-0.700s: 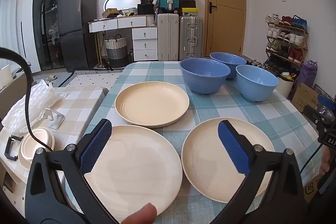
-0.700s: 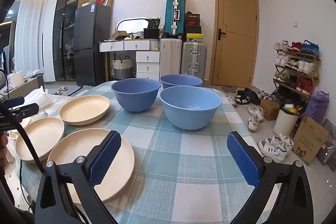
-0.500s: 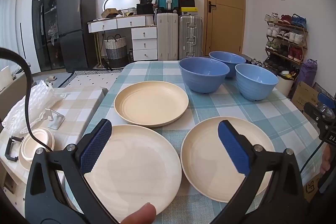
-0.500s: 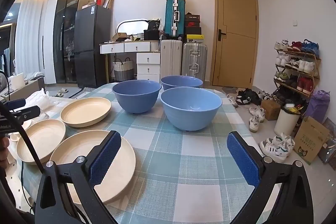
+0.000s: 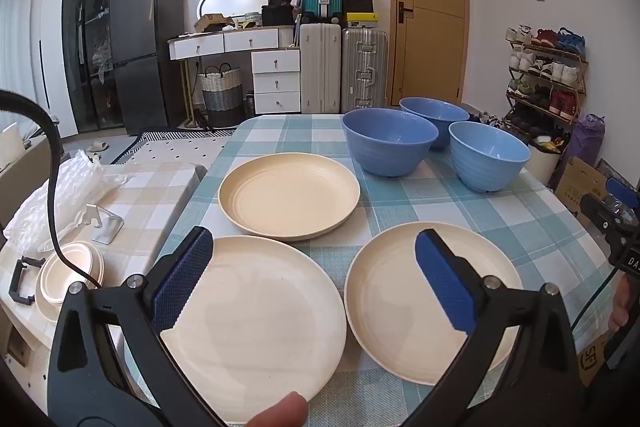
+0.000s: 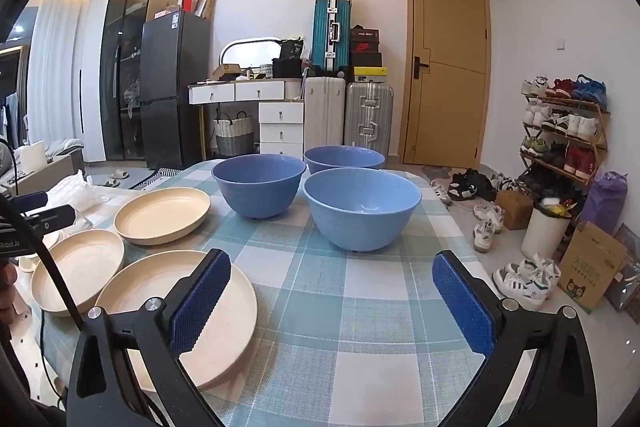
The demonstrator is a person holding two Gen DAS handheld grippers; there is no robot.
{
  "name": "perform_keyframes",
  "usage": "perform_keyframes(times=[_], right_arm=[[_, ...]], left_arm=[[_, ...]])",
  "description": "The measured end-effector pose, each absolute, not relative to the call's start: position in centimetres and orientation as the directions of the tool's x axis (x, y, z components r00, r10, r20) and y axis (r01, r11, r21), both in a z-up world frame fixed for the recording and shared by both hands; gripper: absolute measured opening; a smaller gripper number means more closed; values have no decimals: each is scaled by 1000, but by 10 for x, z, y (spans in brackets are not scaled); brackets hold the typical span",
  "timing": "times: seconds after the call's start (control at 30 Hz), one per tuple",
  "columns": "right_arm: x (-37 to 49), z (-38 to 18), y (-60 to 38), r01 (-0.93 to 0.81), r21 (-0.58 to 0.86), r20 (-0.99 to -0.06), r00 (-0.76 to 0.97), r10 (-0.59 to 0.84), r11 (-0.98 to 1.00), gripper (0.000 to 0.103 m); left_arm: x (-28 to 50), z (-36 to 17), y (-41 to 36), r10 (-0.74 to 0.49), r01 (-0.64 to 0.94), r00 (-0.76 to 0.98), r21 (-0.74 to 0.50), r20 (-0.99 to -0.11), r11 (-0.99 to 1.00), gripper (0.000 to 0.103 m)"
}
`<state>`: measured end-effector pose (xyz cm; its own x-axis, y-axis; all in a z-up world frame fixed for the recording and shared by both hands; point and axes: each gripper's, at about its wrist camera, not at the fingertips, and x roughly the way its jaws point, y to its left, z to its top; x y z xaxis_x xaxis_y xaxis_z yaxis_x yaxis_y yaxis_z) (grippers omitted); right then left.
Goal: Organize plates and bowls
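Blue-padded left gripper (image 5: 316, 283) and right gripper (image 6: 340, 301) wide, empty

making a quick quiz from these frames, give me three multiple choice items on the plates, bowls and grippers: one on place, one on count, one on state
1. Where do the bowls stand relative to the plates, seen from the right wrist?
A. stacked on the plates
B. to the right of the plates
C. on the floor

2. How many cream plates lie on the tablecloth?
A. one
B. three
C. five

3. What state is the left gripper in?
A. open, holding nothing
B. shut on a plate
C. shut on a bowl

Answers:
1 B, the three blue bowls cluster on the checked cloth to the right of the plates.
2 B, three plates lie side by side, none stacked.
3 A, its blue pads stand wide apart above the plates with nothing between them.
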<state>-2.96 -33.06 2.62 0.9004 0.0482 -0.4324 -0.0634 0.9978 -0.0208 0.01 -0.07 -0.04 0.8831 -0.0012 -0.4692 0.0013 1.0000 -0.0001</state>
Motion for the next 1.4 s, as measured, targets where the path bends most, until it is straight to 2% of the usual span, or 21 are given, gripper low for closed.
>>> perform_keyframes(times=[0.27, 1.4], right_arm=[[-30, 28, -336, -48, 17, -429, 902, 51, 999, 103], [-32, 27, -335, -54, 7, -426, 903, 52, 999, 103]], left_arm=[[-3, -3, -3, -6, 0, 881, -13, -472, 1000, 101], [0, -9, -1, 0, -3, 869, -6, -495, 1000, 101]])
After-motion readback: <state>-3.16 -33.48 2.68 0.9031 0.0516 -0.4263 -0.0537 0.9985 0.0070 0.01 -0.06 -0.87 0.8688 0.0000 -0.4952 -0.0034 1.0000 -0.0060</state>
